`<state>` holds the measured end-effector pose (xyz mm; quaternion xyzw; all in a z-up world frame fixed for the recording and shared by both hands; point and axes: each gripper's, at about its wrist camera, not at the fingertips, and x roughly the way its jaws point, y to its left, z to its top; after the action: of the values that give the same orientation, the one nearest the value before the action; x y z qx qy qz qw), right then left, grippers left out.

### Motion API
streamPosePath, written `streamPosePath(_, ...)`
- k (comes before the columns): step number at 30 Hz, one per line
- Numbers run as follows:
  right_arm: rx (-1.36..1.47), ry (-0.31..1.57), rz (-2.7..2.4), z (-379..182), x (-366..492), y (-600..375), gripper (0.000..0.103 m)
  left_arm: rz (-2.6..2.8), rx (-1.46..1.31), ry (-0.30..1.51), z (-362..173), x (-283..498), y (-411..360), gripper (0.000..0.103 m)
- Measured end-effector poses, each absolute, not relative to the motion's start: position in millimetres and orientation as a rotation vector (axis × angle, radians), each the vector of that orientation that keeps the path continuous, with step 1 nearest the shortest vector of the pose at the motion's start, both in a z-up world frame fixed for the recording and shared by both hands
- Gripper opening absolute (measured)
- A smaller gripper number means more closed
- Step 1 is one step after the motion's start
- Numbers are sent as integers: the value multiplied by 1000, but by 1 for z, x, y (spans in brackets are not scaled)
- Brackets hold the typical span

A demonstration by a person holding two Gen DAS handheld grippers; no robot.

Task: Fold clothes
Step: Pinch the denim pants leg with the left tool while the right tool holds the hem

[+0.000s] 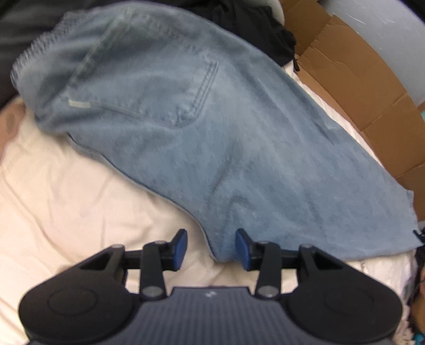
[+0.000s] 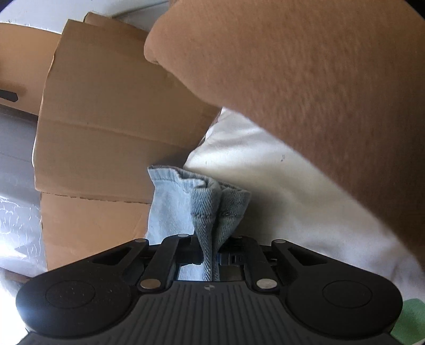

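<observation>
Looking down from the left wrist, the camera is taking in a pair of light blue jeans [image 1: 202,127] lying spread across a cream bed sheet [image 1: 66,191], with a back pocket [image 1: 172,90] facing up and a frayed hem at the upper left. Only this view is showing the garment's full spread. Flattened cardboard [image 1: 366,87] is running along the right side of the bed, and dark clothing [image 1: 239,21] is bunching beyond the jeans at the top.

The left hand-held gripper [image 1: 211,245] is hanging just over the near edge of the denim with its jaws standing apart; the blue pads [image 1: 180,244] are sitting either side of that edge and are not pressing on it.

The right wrist view is showing something quite different: a close look at a bunched fold of the same jeans [image 2: 209,207], hem and stitching visible, standing up out of the right hand-held gripper [image 2: 211,258]. Its jaws are standing nearly together, clamping on that fold of denim. A bare forearm [image 2: 318,93] is filling the upper right of this view, blurred and close to the lens. Behind the pinched cloth a cardboard box [image 2: 106,132] is standing at the left, and the white sheet [image 2: 265,169] is showing to the right.
</observation>
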<state>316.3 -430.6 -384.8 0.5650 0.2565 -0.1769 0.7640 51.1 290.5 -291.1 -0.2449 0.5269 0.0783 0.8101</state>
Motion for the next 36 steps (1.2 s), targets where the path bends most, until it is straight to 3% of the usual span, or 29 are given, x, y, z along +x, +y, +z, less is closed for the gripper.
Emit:
streamPosePath(5, 1217, 560, -384, -381, 323, -435, 7, 168, -615, 1116, -312, 53, 298, 44)
streamPosePath(12, 1247, 560, -382, -384, 329, -441, 7, 164, -693, 1056, -324, 62, 296, 55)
streamPosePath(14, 1258, 557, -381, -384, 330, -442, 7, 157, -704, 1057, -324, 64, 294, 52)
streamPosePath(15, 1264, 554, -380, -385, 330, -443, 7, 138, -732, 1059, -324, 63, 294, 40)
streamPosePath(16, 1271, 551, -379, -385, 330, -444, 7, 124, -761, 1059, -323, 62, 295, 36)
streamPosePath(26, 1311, 538, -363, -387, 337, -452, 7, 140, -1179, 931, -330, 32, 310, 37)
streamPosePath(30, 1323, 539, -364, -388, 340, -456, 7, 165, -1173, 943, -345, 40, 304, 44)
streamPosePath(36, 1316, 544, -368, -387, 346, -459, 7, 196, -1152, 942, -357, 43, 303, 45)
